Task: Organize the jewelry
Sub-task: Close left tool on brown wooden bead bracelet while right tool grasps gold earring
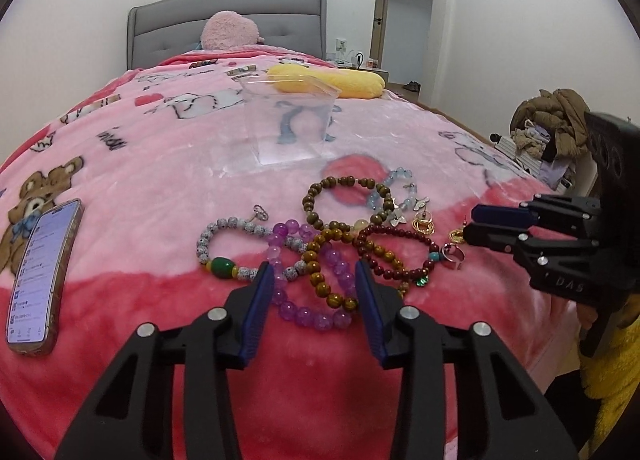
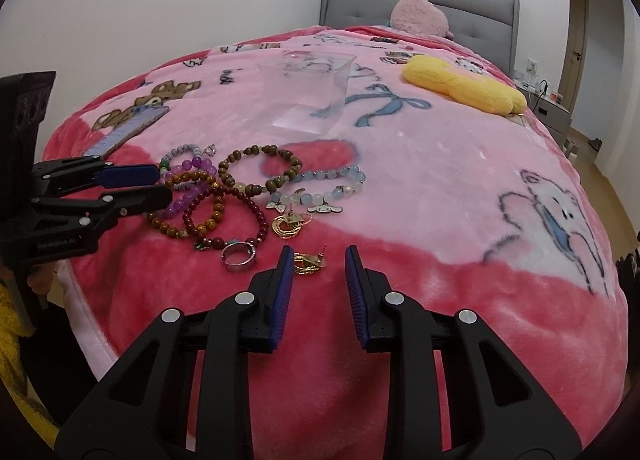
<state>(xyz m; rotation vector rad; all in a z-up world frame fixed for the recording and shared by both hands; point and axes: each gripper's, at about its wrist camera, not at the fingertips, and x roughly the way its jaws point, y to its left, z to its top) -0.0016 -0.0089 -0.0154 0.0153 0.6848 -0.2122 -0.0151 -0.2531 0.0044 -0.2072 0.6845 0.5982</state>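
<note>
Two views: left wrist, then right wrist.
Left tool [image 1: 314, 280]: partly open, straddling purple bracelet [image 1: 308, 300] and amber bracelet [image 1: 328, 276] on the bed blanket [image 1: 160, 164]; pads not pressing.
Clear box [image 1: 290, 116]: beyond the jewelry, upright.
Right tool [image 2: 318, 264]: partly open, gold earring [image 2: 306, 263] between fingers, ungripped.
Silver ring [image 2: 239, 256]: just left.

Left gripper [image 1: 315, 280]: tilted down toward the bed, jaws partly apart, pads pressing nothing.
Right gripper [image 2: 318, 266]: also tilted down, jaws partly apart, pads gripping nothing.
Placement: side by side, well apart from each other.
</note>
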